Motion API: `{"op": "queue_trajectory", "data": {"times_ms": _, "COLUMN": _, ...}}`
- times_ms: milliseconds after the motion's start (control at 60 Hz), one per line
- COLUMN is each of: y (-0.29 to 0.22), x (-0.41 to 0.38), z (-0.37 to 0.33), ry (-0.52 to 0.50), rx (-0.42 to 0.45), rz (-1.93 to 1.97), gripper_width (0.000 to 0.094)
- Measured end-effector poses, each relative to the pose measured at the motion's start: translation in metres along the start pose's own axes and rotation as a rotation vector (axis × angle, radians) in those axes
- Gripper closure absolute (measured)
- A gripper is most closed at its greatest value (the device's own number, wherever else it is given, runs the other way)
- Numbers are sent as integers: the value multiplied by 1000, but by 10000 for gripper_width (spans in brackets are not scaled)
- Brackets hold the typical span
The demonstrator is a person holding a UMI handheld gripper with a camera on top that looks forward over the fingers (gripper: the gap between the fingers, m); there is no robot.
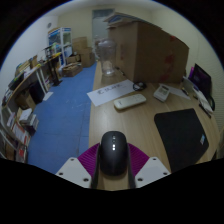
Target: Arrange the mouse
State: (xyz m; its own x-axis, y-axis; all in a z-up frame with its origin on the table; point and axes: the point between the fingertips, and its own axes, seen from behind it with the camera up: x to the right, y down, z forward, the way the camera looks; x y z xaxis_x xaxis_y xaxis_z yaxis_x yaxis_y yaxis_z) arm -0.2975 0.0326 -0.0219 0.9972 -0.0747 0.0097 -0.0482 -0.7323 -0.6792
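Observation:
A black computer mouse sits between my gripper's two fingers, its tail end toward the camera. The purple pads press on both its sides. The gripper is shut on it and holds it above the wooden desk. A black mouse mat lies on the desk ahead and to the right of the fingers.
A white keyboard-like bar and a white sheet lie farther along the desk. A big cardboard box, a clear water jug and a monitor stand beyond. Blue floor and shelves lie left.

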Motion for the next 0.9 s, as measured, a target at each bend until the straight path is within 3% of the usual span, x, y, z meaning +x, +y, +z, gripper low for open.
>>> {"op": "queue_trajectory", "data": {"times_ms": 217, "y": -7, "x": -4, "z": -9, "ry": -133, "rx": -13, "rz": -104, "gripper_width": 549}}
{"op": "queue_trajectory", "data": {"times_ms": 383, "y": -108, "x": 33, "z": -74, "ry": -271, "rx": 232, "rz": -156, "gripper_width": 552}}
{"op": "queue_trajectory", "data": {"times_ms": 517, "y": -159, "x": 134, "z": -94, "ry": -211, "rx": 337, "rz": -192, "gripper_width": 552}}
{"op": "queue_trajectory", "data": {"times_ms": 600, "y": -154, "x": 187, "z": -79, "ry": -183, "rx": 316, "rz": -204, "gripper_width": 554}}
{"op": "queue_trajectory", "data": {"times_ms": 767, "y": -74, "x": 238, "z": -10, "ry": -154, "rx": 155, "rz": -211, "gripper_width": 551}}
{"op": "queue_trajectory", "data": {"times_ms": 900, "y": -36, "x": 255, "z": 15, "ry": -147, "rx": 89, "rz": -182, "gripper_width": 554}}
